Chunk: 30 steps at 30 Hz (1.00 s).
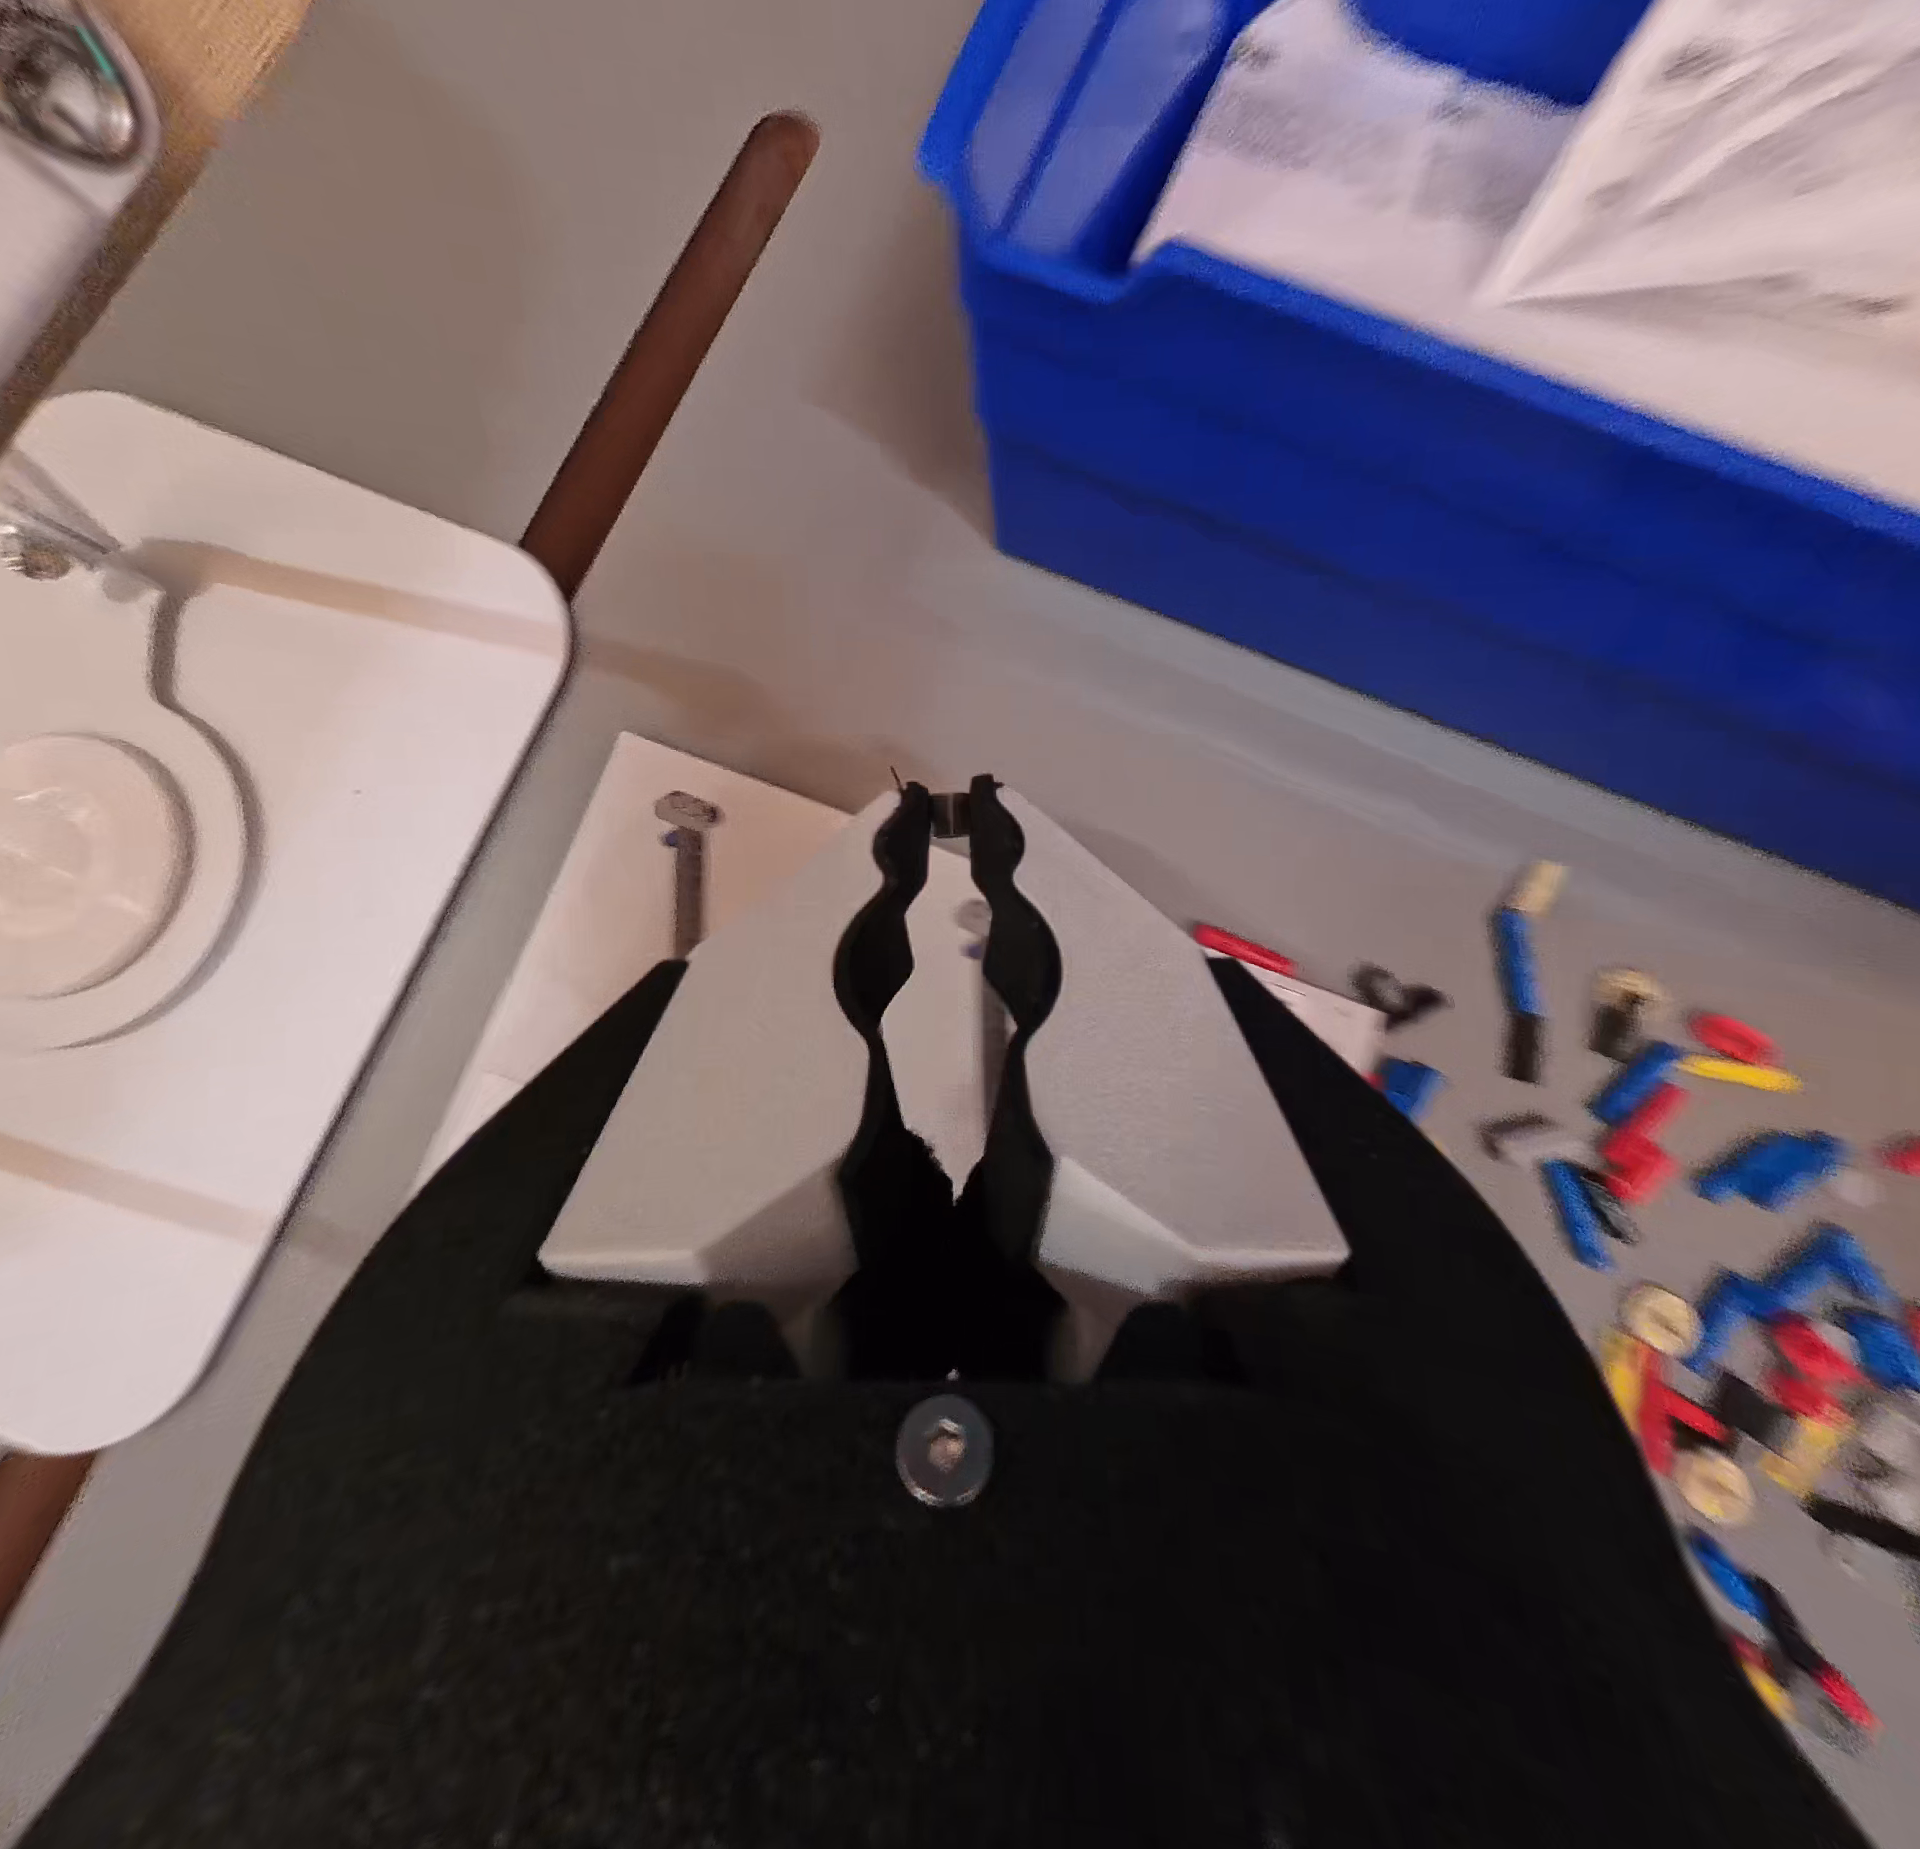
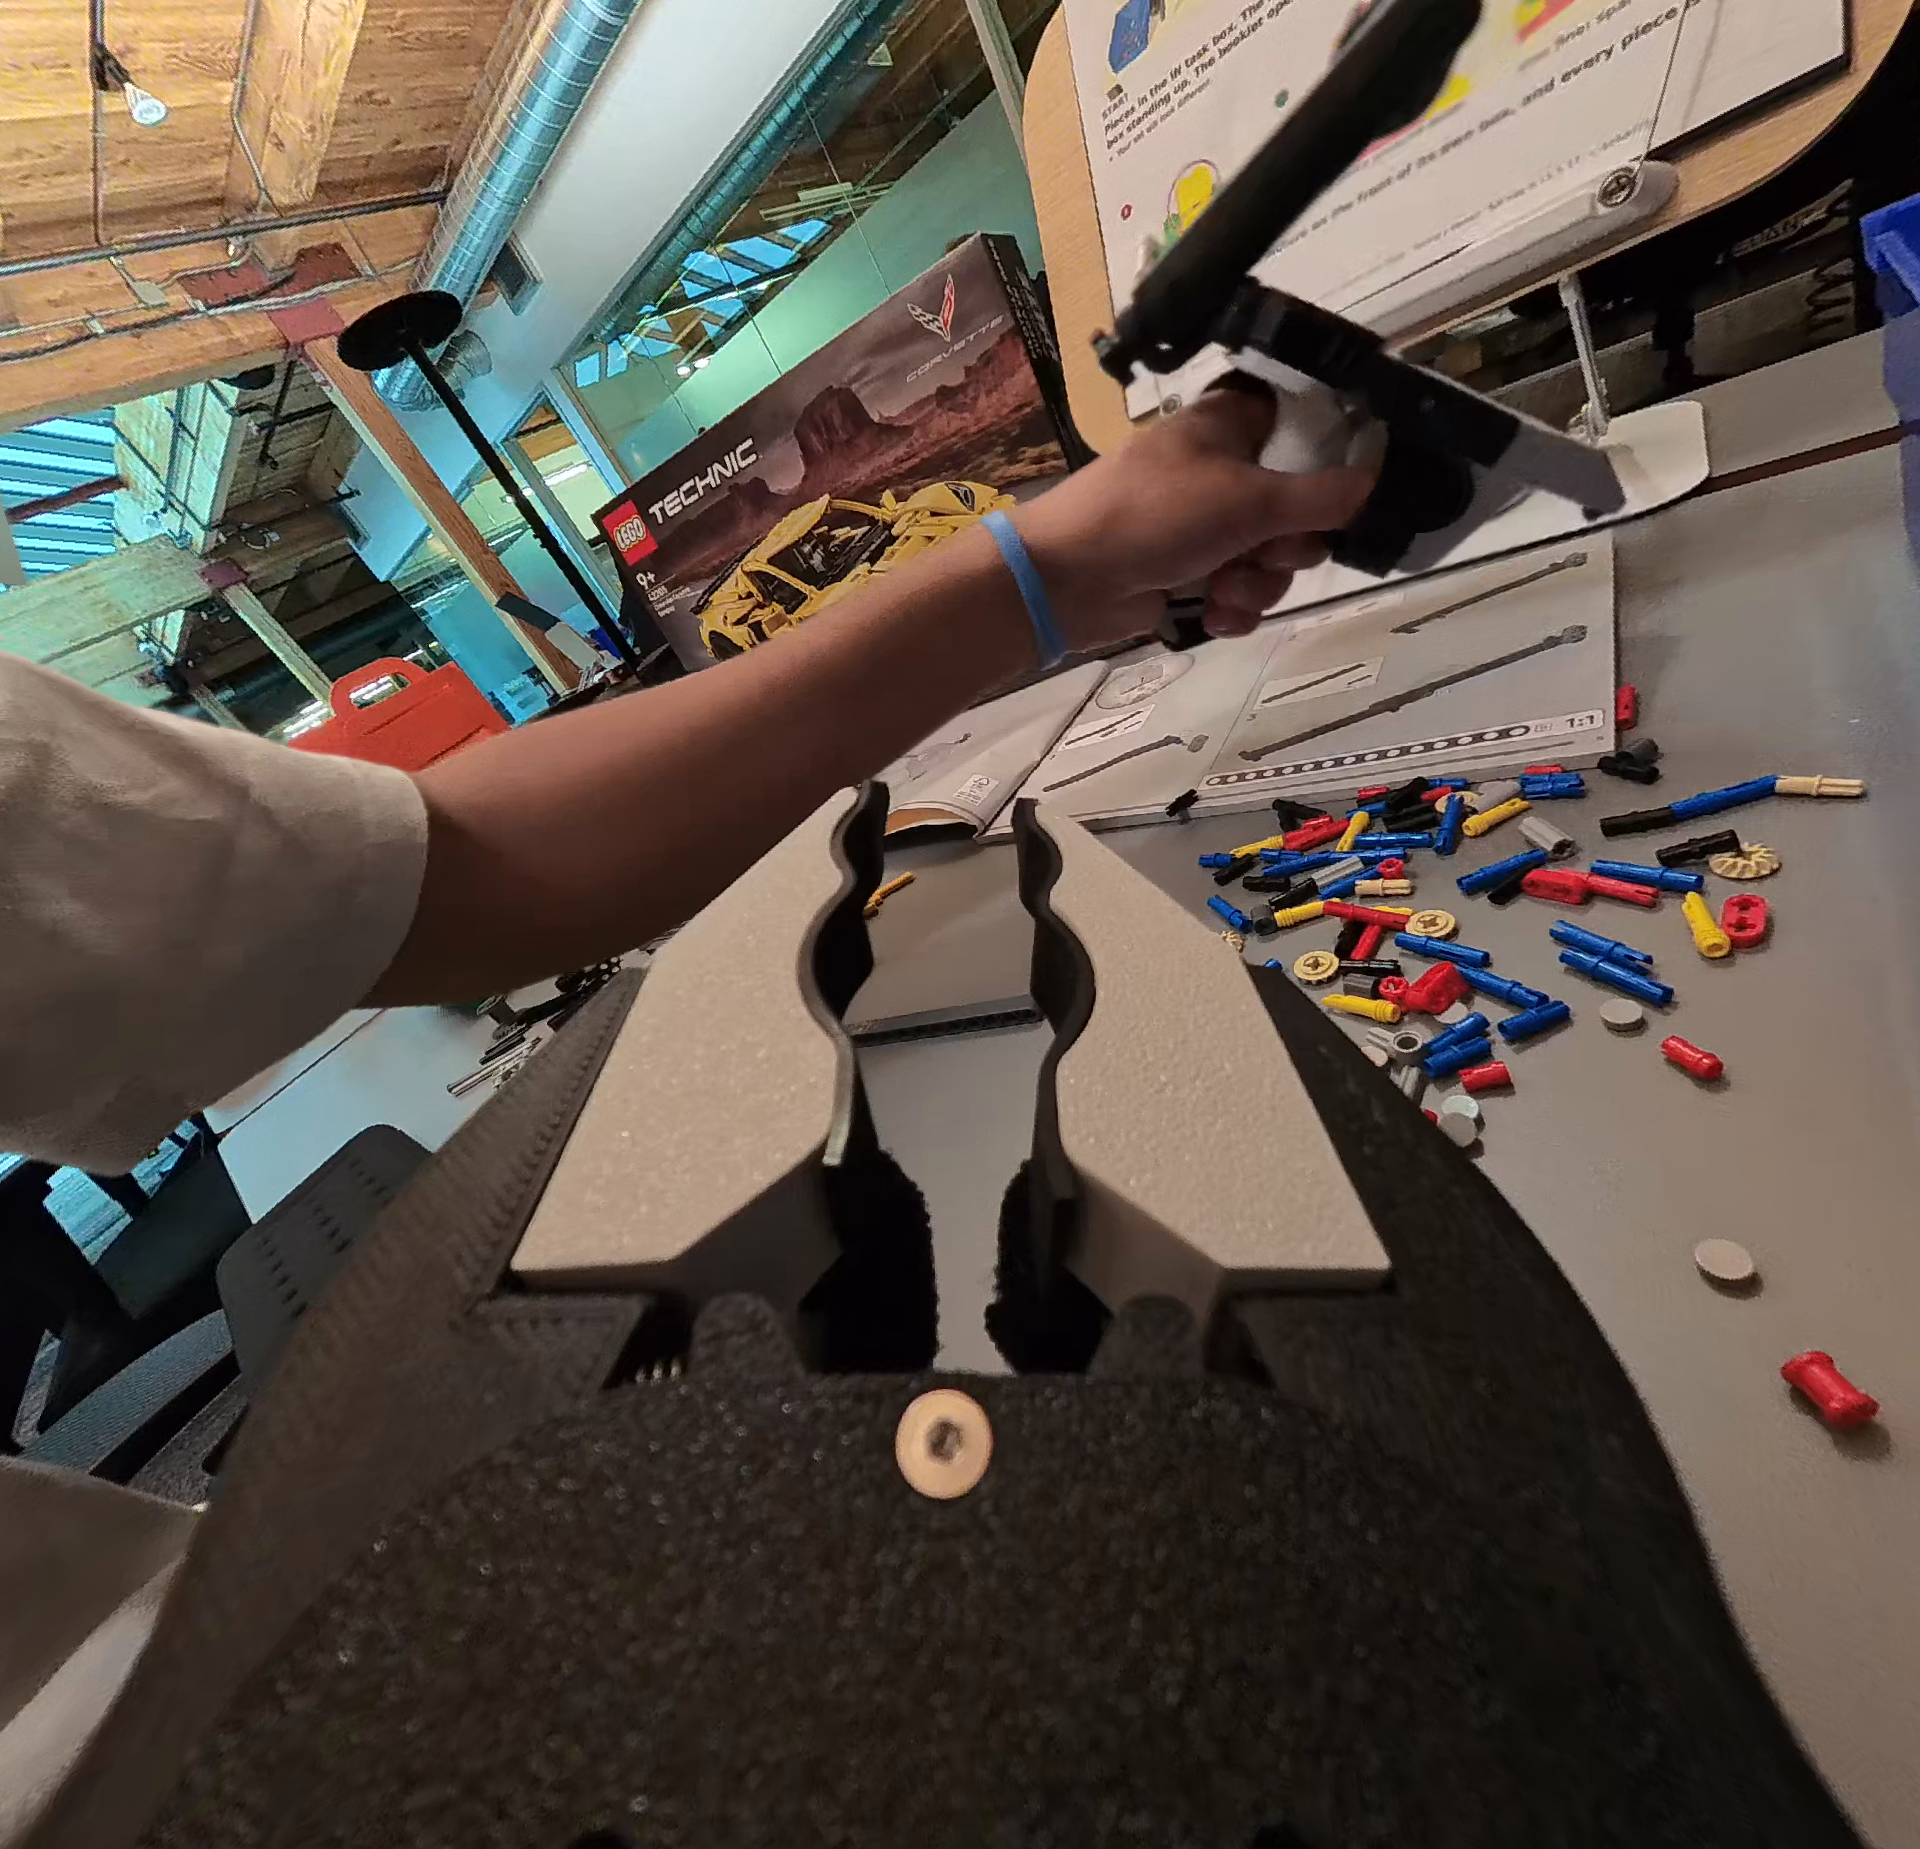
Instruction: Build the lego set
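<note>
My left gripper is shut on a small dark piece, pinched at the fingertips. It hangs above the open instruction booklet. In the right wrist view a person's hand holds this gripper over the booklet. My right gripper is open and empty, raised over the grey table. A long dark beam lies on the table below the gap between its fingers. A loose pile of blue, red, yellow and black pieces lies to the right and also shows in the left wrist view.
A blue bin with white bags stands behind the pile. A white stand base sits left of the booklet and carries an instruction board. The set's box stands at the back. A stray red pin lies at the near right. To reach the stray red pin in a straight line is about 15 centimeters for my right fingers, about 30 centimeters for my left.
</note>
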Each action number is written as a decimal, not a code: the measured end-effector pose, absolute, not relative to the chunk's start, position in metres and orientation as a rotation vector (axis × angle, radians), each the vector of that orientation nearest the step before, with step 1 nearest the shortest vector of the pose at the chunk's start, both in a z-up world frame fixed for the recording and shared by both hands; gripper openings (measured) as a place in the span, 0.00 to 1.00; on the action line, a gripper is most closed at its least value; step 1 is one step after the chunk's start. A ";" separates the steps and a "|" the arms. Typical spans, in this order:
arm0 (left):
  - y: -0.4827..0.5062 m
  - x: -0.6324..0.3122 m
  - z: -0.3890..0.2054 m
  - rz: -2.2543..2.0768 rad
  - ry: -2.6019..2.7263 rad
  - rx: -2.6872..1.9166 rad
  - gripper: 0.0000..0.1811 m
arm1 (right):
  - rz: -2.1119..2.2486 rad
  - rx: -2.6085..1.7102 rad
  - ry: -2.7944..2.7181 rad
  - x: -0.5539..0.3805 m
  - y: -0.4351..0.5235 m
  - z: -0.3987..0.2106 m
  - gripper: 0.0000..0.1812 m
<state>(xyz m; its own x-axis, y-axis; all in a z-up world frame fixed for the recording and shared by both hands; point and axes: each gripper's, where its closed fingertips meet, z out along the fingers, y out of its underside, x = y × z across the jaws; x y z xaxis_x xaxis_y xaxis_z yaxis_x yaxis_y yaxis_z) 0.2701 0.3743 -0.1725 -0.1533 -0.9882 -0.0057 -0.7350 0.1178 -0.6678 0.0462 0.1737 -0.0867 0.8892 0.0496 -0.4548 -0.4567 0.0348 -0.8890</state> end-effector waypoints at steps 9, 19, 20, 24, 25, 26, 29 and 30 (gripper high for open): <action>0.258 0.201 -0.185 -0.981 2.243 -1.492 0.03 | 0.395 -1.507 0.318 0.042 0.175 -0.088 0.14; 0.248 0.201 -0.212 -0.806 2.328 -1.430 0.10 | 0.389 -1.512 0.310 0.041 0.176 -0.088 0.14; 0.249 0.201 -0.211 -0.798 2.327 -1.428 0.12 | 0.390 -1.511 0.311 0.041 0.175 -0.088 0.13; 0.246 0.191 -0.185 -0.886 2.275 -1.406 0.14 | 0.365 -1.502 0.281 0.037 0.167 -0.082 0.13; 0.246 0.183 -0.175 -0.909 2.256 -1.392 0.16 | 0.304 -1.535 0.250 0.037 0.159 -0.083 0.11; 0.247 0.172 -0.164 -0.926 2.233 -1.379 0.18 | 0.207 -1.606 0.216 0.042 0.147 -0.088 0.08; 0.258 0.120 -0.139 -0.940 2.151 -1.397 0.18 | -0.187 -1.809 0.301 0.102 0.091 -0.118 0.07; 0.262 0.099 -0.137 -0.937 2.132 -1.427 0.18 | -0.239 -1.864 0.349 0.121 0.073 -0.132 0.10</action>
<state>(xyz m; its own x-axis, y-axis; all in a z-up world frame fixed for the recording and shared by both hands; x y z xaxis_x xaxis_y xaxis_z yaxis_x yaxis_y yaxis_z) 0.0994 0.2617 -0.1365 -0.3935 -0.9188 0.0321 -0.6451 0.2511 -0.7217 0.1212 0.0730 -0.1317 0.9348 -0.3552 -0.0097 -0.1197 -0.2892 -0.9497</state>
